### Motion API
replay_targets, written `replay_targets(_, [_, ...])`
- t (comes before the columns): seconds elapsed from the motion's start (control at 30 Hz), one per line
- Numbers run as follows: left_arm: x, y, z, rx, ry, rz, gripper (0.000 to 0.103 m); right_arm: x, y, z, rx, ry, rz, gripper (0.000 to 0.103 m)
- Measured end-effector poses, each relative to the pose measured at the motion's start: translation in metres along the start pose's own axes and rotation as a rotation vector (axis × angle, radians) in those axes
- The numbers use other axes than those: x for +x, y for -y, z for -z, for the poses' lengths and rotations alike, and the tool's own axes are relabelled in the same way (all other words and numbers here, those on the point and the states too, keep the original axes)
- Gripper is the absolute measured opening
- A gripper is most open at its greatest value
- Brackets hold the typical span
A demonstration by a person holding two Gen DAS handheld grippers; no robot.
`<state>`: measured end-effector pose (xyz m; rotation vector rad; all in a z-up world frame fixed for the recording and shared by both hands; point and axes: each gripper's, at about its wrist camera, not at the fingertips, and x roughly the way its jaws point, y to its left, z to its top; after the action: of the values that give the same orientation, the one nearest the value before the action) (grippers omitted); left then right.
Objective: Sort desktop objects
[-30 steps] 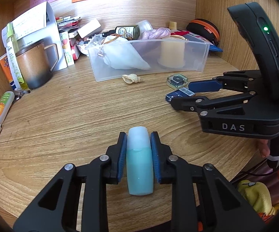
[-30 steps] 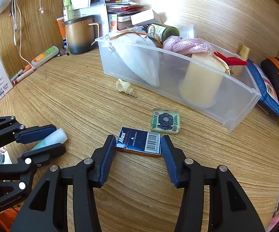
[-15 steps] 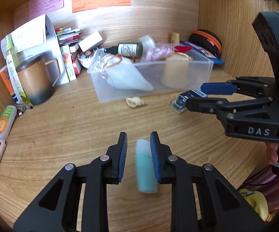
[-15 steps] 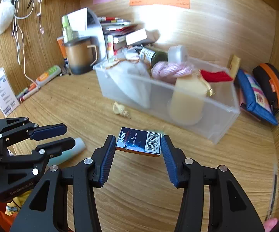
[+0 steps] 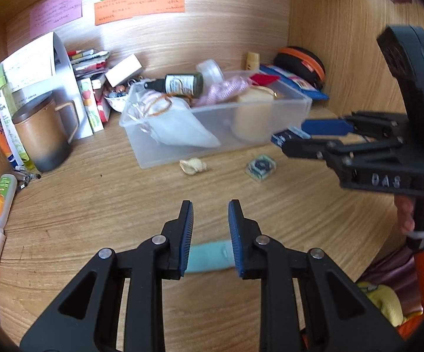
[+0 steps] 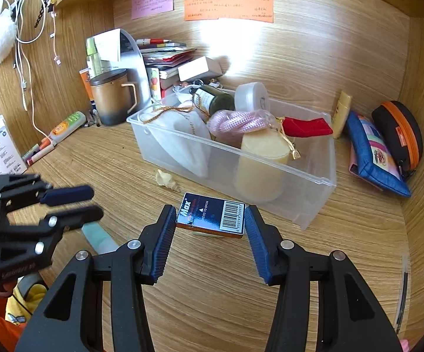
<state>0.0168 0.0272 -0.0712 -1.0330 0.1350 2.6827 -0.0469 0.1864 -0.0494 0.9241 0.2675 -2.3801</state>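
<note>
The right gripper (image 6: 209, 226) held a small dark blue box (image 6: 212, 215) between its 2 fingers, lifted in front of the clear bin (image 6: 314, 199). The left gripper (image 5: 210, 231) pinched a teal tube (image 5: 209, 256), lying crosswise deep between its narrow-set fingers, well short of the bin. A shell (image 5: 194, 165) and a small square tile (image 5: 261, 167) lay on the worktop (image 5: 94, 205) just before the bin.
</note>
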Motion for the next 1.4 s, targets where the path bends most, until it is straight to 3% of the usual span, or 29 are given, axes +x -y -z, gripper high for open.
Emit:
replay_targets(0.17, [0.003, -0.003, 0.011, -0.027, -0.035, 0.006, 0.036, 0.004, 0.000, 0.002, 0.009, -0.004, -0.015, 0.045])
replay_targets(0.3, [0.000, -0.007, 0.014, -0.047, -0.026, 0.019, 0.056, 0.005, -0.003, 0.004, -0.006, -0.009, -0.017, 0.045])
replay_targets(0.47, [0.002, -0.008, 0.019, -0.045, -0.048, 0.029, 0.057, 0.005, -0.002, 0.006, -0.008, -0.009, -0.028, 0.045])
replay_targets(0.6, [0.010, -0.007, 0.022, -0.019, -0.075, 0.060, 0.065, 0.006, -0.001, 0.007, -0.001, -0.015, -0.036, 0.045])
replay_targets(1.0, [0.025, -0.001, 0.016, 0.081, -0.124, 0.121, 0.070, 0.008, 0.004, 0.011, 0.015, -0.027, -0.034, 0.045])
replay_targets(1.23, [0.032, 0.005, 0.011, 0.100, -0.158, 0.127, 0.070, 0.013, 0.005, 0.011, 0.021, -0.032, -0.046, 0.045])
replay_targets(1.3, [0.033, 0.005, 0.011, 0.088, -0.153, 0.100, 0.070, 0.014, 0.005, 0.011, 0.021, -0.032, -0.051, 0.045])
replay_targets(1.37, [0.033, 0.002, 0.012, 0.060, -0.144, 0.086, 0.066, 0.015, 0.006, 0.011, 0.023, -0.031, -0.058, 0.045])
replay_targets(1.4, [0.034, 0.000, 0.012, 0.044, -0.146, 0.079, 0.055, 0.015, 0.007, 0.011, 0.025, -0.032, -0.059, 0.045])
